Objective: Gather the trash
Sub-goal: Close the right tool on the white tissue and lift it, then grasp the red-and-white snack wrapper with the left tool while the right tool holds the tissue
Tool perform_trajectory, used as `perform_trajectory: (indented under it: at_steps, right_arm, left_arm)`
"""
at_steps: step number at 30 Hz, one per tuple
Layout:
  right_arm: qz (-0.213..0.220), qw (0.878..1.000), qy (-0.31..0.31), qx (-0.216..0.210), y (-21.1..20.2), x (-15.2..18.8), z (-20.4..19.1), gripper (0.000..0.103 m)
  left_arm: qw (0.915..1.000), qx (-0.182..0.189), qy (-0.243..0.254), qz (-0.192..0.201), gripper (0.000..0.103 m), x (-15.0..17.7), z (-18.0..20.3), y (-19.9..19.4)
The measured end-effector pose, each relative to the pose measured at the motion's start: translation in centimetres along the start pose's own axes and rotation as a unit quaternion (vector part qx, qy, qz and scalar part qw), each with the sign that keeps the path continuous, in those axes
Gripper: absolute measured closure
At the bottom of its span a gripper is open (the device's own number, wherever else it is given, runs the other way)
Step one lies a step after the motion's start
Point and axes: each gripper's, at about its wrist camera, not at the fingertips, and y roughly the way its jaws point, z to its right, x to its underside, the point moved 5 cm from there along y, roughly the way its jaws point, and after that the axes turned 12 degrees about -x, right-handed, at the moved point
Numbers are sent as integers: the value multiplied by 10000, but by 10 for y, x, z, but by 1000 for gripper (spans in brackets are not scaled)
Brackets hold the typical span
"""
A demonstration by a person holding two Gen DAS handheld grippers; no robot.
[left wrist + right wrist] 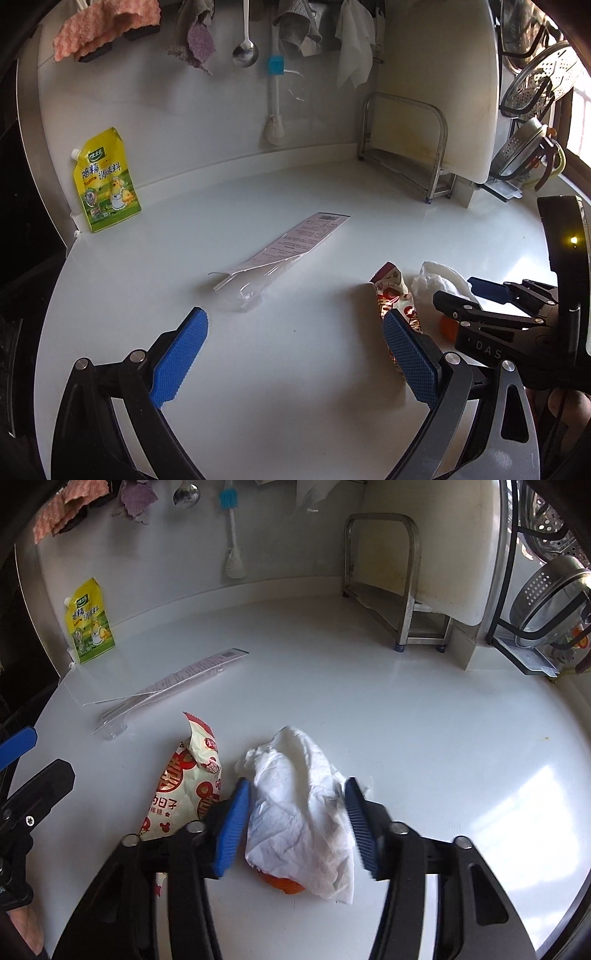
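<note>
Three scraps litter white counter (pixel 369 701) below hung cloths (pixel 107 29).

Hidden and cut-off parts on the white surface (pixel 424 720)

An orange scrap (pixel 284 884) lay mostly under the crumpled tissue (pixel 299 812), only its 6 o'clock edge showing. The snack wrapper (pixel 184 786) was partly covered at 5 o'clock by the right gripper's (pixel 297 823) fingers (pixel 231 830). Print on the long clear packet (pixel 284 247) was too small to read. The hanging cloths (pixel 107 29) at 12 o'clock were cut off by the edge.
</note>
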Motion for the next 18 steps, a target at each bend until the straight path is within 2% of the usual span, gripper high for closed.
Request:
perform_trajectory:
  at_steps: [1,5,11,18]
  right_arm:
    - [-49,10000,-28,-19,2,0,-1,72]
    - [104,9999,9,-101,-5,-1,2,86]
    - [712,9962,327,-378,-34,-8,14,88]
    - [1357,9866,787,-451,-72,-9,48,88]
  left_arm:
    - [10000,2,11,2,9,0,1,0]
    - [10000,87,-3,1,9,1,6,-1]
    - [9997,203,134,-14,9,6,25,-5]
    - [9982,415,271,-346,9,17,56,5]
